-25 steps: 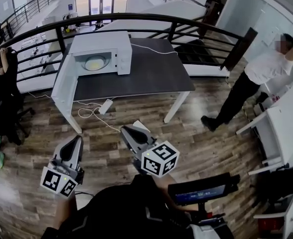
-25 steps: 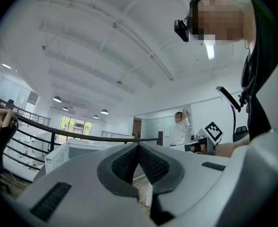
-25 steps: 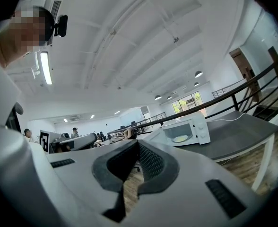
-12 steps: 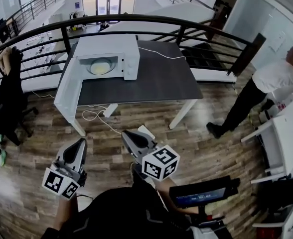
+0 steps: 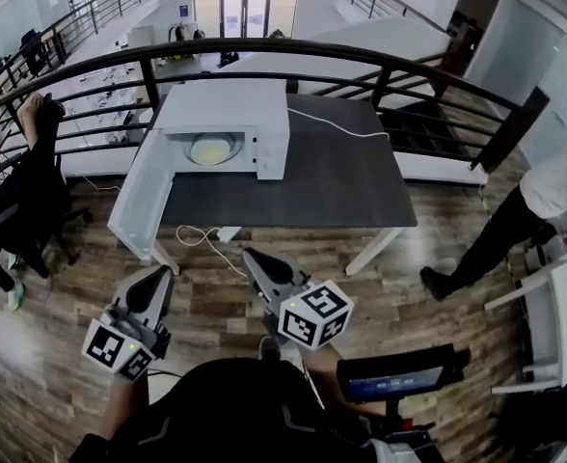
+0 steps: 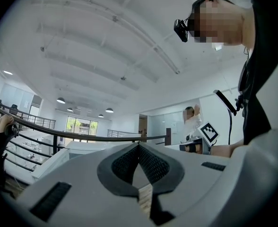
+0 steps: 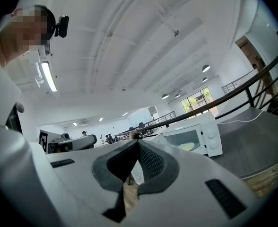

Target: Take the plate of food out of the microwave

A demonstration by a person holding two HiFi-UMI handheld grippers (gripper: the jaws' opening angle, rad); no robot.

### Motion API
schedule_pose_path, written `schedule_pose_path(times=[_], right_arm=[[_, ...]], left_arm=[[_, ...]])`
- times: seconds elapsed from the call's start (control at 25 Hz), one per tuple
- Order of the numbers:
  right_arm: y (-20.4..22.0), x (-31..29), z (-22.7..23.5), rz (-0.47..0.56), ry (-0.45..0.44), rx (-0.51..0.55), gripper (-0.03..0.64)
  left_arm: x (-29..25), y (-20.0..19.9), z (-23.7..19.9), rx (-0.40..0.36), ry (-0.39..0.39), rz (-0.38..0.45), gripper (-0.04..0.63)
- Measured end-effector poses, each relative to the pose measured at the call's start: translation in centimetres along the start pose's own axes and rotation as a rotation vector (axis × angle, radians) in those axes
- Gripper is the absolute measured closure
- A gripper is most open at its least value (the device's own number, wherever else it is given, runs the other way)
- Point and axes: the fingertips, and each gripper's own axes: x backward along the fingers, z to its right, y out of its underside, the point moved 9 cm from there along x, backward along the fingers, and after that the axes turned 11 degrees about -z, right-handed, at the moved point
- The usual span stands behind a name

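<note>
Head view, stock: microwave (image 5: pixel 228 128) on the dark surface (image 5: pixel 341 177), its door (image 5: pixel 139 199) swung open so the plate of food (image 5: pixel 213 149) inside is reachable. Your left gripper (image 5: pixel 160 274) and right gripper (image 5: pixel 251 257) are both clenched, empty, well short of the microwave.

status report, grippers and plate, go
Left gripper, right gripper: jaws shut, empty, short of the table. Plate of food inside microwave, door open. Nothing in the way.

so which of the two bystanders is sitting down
The person in dark clothes left of the white microwave, seated with one arm raised; the person in the white shirt at right stands.
</note>
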Motion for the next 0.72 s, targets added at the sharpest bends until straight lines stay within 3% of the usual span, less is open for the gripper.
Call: schedule_pose_path(times=[0.56, 0.72], right_arm=[[-4.0, -5.1, 11.0, -0.025, -0.104, 0.008, 0.615], [-4.1, -7.4, 12.5, -0.034, -0.112, -0.012, 0.615]], left_arm=[[-9.0, -1.8, -3.2, 0.029, -0.120, 0.005, 0.591], [-10.0, -1.8, -4.9, 0.032, -0.123, -0.004, 0.591]])
